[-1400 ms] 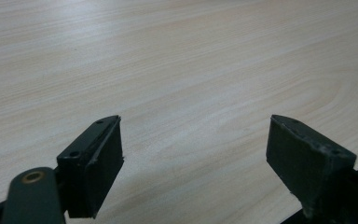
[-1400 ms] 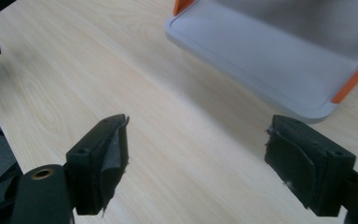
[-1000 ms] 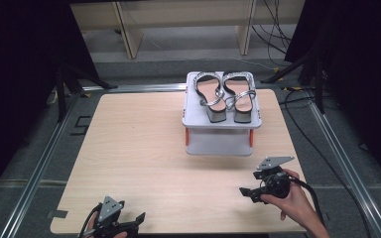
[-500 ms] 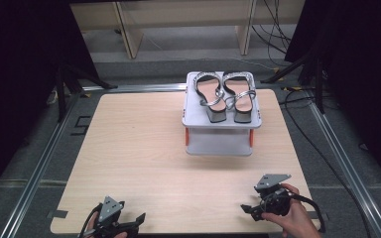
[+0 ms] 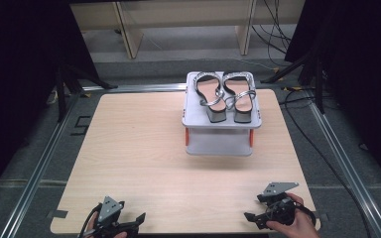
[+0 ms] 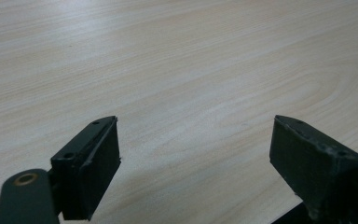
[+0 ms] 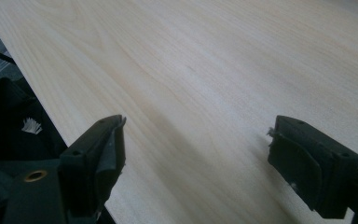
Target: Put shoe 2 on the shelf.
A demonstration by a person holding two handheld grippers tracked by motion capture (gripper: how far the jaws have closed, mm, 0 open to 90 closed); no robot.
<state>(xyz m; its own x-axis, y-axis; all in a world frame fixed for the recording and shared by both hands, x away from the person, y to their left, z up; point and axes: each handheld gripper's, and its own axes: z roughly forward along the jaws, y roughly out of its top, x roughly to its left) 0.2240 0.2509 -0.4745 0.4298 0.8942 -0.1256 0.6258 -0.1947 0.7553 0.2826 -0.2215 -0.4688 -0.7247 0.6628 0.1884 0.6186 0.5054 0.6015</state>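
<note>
Silver sandals [image 5: 225,94] atop grey stand [image 5: 220,143]

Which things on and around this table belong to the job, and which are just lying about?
Job:
pair of sandals side by side on the rack
small grey rack with orange legs
left gripper, fingers apart, empty
right gripper, fingers apart, empty

Lying about:
cables on the floor
wooden frame behind the table

A pair of silver strappy sandals [image 5: 225,95] with thick block heels stands upright, side by side and just touching, on top of a small grey stand [image 5: 222,141] with orange legs, at the table's far side.
</note>
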